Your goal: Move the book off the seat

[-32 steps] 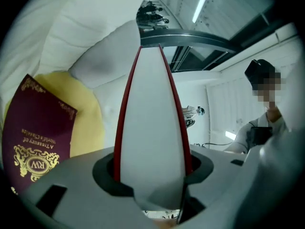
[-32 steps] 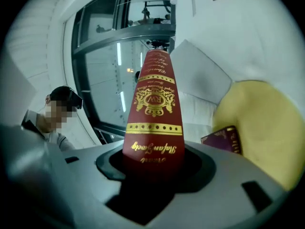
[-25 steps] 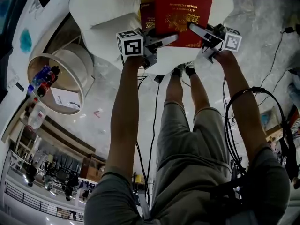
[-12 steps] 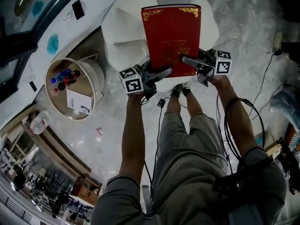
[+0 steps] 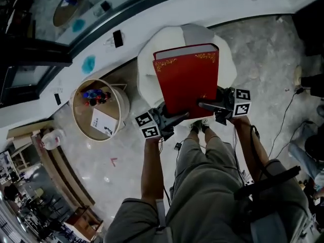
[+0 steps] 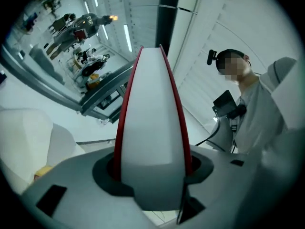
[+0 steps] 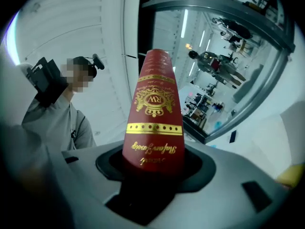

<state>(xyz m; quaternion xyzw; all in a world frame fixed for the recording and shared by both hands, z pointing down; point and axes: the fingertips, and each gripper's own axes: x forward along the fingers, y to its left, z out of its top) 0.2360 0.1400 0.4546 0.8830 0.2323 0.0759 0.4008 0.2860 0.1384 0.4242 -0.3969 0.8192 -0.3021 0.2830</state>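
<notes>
A big red book [image 5: 187, 77] with gold print hangs in the air, held from both sides, well above the white seat [image 5: 225, 59]. My left gripper [image 5: 178, 118] is shut on its lower left edge, and my right gripper [image 5: 204, 105] is shut on its lower right edge. In the left gripper view the white page edge of the book [image 6: 151, 128], framed by red covers, fills the gap of the left gripper [image 6: 152, 173]. The right gripper view shows the red spine of the book [image 7: 153, 113] with a gold crest, clamped in the right gripper [image 7: 153, 163].
A round wooden side table [image 5: 81, 126] with bottles and a card stands left of the seat. A white curved counter [image 5: 152, 15] runs along the back. Cables [image 5: 283, 120] lie on the marble floor at the right. The person's legs [image 5: 202, 176] are below the book.
Both grippers have risen together with the book. The seat, the round table and the floor now look smaller and farther below than one second ago.
</notes>
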